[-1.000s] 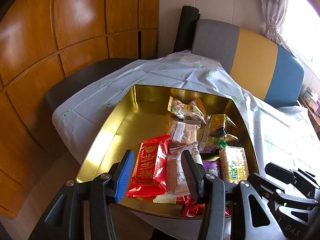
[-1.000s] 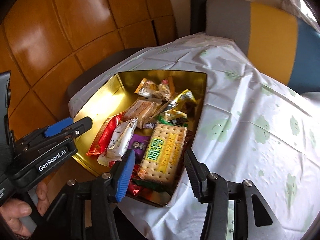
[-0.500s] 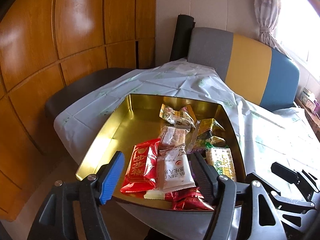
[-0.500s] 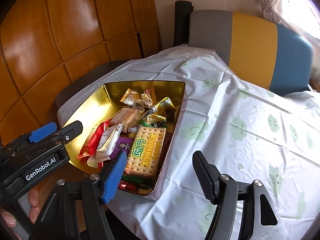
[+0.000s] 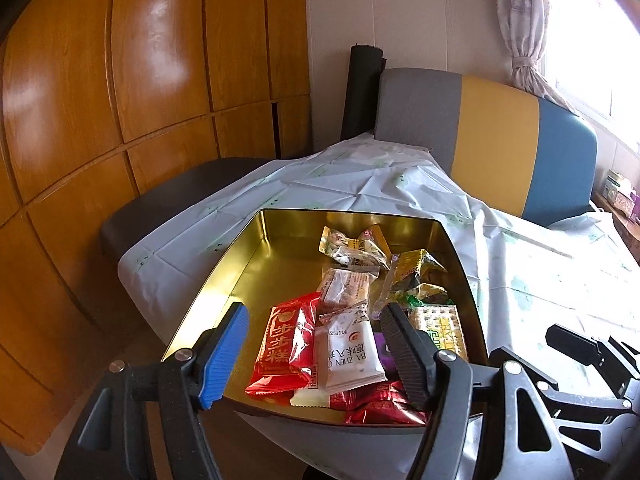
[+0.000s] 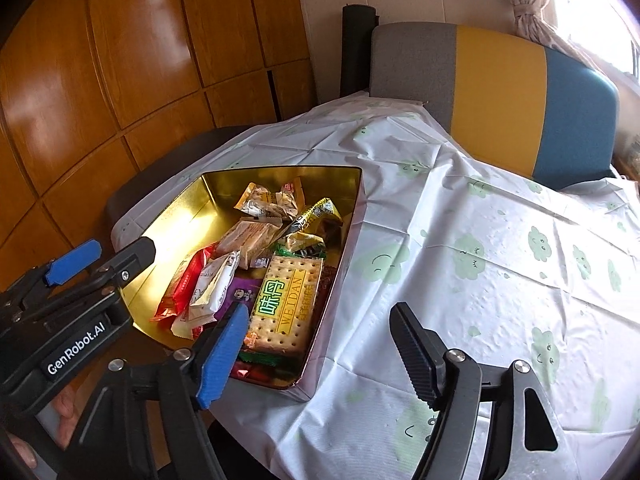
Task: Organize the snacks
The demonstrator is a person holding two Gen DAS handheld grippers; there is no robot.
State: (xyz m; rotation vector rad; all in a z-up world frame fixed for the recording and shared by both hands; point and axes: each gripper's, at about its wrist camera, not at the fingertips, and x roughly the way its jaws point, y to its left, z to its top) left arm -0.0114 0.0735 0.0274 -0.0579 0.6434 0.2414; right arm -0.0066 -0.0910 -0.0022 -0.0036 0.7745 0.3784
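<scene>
A gold tin [image 5: 240, 264] stands at the near left corner of the table and holds several snack packets: a red packet [image 5: 286, 350], a white packet [image 5: 350, 354], a cracker pack [image 6: 288, 304] and yellow-wrapped ones [image 5: 416, 272]. The tin also shows in the right wrist view [image 6: 180, 216]. My left gripper [image 5: 316, 354] is open and empty, above the tin's near edge. My right gripper [image 6: 320, 352] is open and empty, above the tin's near right corner and the cloth.
A white tablecloth with green clouds [image 6: 480, 264] covers the table. A grey, yellow and blue chair back [image 5: 492, 136] stands behind it. Wooden wall panels [image 5: 120, 100] and a dark seat [image 5: 168, 196] are on the left. The window is at the right.
Both grippers have pulled back and risen away from the tin, so more of the table and room shows. Both stay open and empty. The snacks have not moved.
</scene>
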